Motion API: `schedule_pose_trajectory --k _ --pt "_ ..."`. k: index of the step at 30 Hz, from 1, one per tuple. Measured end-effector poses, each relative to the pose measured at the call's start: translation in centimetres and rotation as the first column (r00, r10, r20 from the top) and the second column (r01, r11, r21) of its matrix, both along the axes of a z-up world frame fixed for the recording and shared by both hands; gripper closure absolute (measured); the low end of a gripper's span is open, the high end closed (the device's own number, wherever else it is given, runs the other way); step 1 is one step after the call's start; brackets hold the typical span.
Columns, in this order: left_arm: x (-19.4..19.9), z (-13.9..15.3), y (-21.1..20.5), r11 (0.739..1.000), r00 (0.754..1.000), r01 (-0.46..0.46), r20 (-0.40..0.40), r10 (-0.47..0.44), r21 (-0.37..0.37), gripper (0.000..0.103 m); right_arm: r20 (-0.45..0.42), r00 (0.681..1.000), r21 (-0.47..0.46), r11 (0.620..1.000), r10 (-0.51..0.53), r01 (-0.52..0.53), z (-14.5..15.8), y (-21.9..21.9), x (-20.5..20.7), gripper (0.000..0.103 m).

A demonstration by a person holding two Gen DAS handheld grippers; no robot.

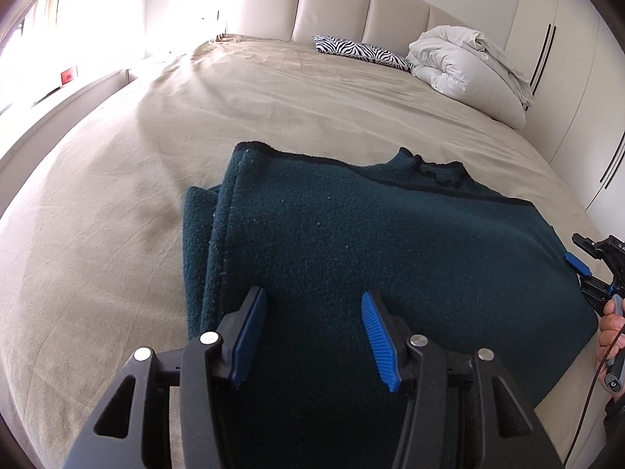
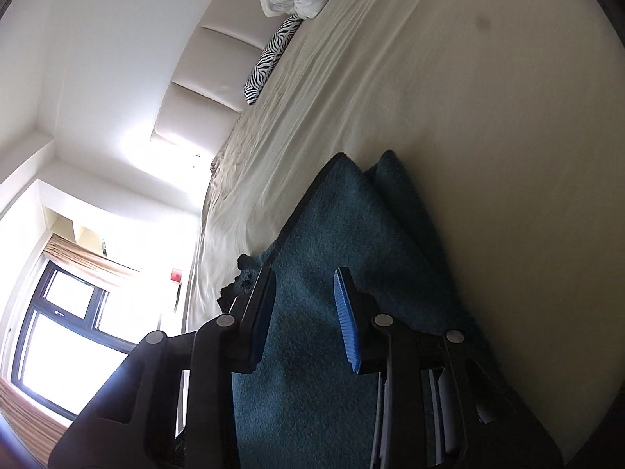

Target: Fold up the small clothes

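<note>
beige sheets covered the wide bed [image 1: 273, 109], with one zebra-print pillow [image 1: 361, 51] and one bundled white duvet [image 1: 465, 66] by the padded headboard. one dark teal fleece sweater [image 1: 371, 242] lay partly folded at the near edge, collar away. left gripper [image 1: 314, 312] hovered over it, jaws apart, pinching nothing. right gripper [image 2: 304, 297] stood at its side edge, jaws likewise parted, empty. thick, soft and limp, it likely sags when lifted; doubled edges offer the best hold.

A beige bed [image 1: 273, 109] bears a teal sweater [image 1: 390, 254], zebra pillow [image 1: 359, 51], and white duvet [image 1: 465, 66].
</note>
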State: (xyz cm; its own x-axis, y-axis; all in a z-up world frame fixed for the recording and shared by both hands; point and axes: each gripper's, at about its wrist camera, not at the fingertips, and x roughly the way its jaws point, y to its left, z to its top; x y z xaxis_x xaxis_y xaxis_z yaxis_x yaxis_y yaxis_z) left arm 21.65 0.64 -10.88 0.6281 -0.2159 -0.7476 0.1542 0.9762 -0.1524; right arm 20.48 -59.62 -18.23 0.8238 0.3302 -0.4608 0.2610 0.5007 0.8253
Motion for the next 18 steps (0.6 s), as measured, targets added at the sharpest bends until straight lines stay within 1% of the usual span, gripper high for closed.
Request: schedule_pose_trajectory --k 2,4,6,7,9,11,12,13,15,18 --pt "-0.5 0.3 -0.2 1.000 1.000 -0.011 -0.001 0.011 0.021 0.049 0.009 1.000 0.004 1.000 0.000 0.000 0.8 0.1 -2.0 0.072" --pt "-1.0 0.3 -0.4 0.999 1.000 -0.020 -0.004 0.020 0.035 0.049 0.004 1.000 -0.004 1.000 0.029 -0.029 1.7 1.1 -3.7 0.068" --pt "-1.5 0.4 -0.5 0.999 1.000 -0.023 -0.009 0.023 0.042 0.048 0.020 0.996 0.015 0.996 0.091 -0.092 2.3 3.3 -3.9 0.068" --pt "-1.8 0.5 -0.6 0.999 1.000 -0.021 -0.011 0.022 0.046 0.048 0.014 0.991 0.011 0.991 0.134 -0.135 2.4 4.8 -3.8 0.068" --pt "-2.3 0.5 -0.6 0.999 1.000 -0.017 -0.013 0.017 0.051 0.048 -0.010 0.978 -0.012 0.978 0.209 -0.209 2.2 7.9 -3.3 0.068" --pt "-2.8 0.5 -0.4 0.998 1.000 -0.014 -0.016 0.015 0.056 0.048 -0.055 0.966 -0.020 0.967 0.252 -0.254 1.0 10.1 -2.5 0.067" --pt "-3.1 0.6 -0.3 0.998 1.000 -0.013 -0.015 0.014 0.057 0.048 -0.078 0.964 -0.008 0.966 0.256 -0.257 0.3 10.5 -2.3 0.065" --pt "-3.3 0.7 -0.1 0.998 1.000 -0.014 -0.015 0.015 0.060 0.048 -0.077 0.965 0.004 0.968 0.252 -0.252 -0.1 10.7 -2.2 0.065" --pt "-3.7 0.9 0.2 0.998 1.000 -0.018 -0.015 0.019 0.062 0.048 -0.068 0.969 0.004 0.971 0.237 -0.237 -0.2 10.7 -2.4 0.065" --pt "-4.1 1.2 0.6 0.998 1.000 -0.024 -0.014 0.024 0.055 0.048 -0.078 0.973 -0.008 0.976 0.217 -0.219 0.3 10.6 -2.7 0.065"
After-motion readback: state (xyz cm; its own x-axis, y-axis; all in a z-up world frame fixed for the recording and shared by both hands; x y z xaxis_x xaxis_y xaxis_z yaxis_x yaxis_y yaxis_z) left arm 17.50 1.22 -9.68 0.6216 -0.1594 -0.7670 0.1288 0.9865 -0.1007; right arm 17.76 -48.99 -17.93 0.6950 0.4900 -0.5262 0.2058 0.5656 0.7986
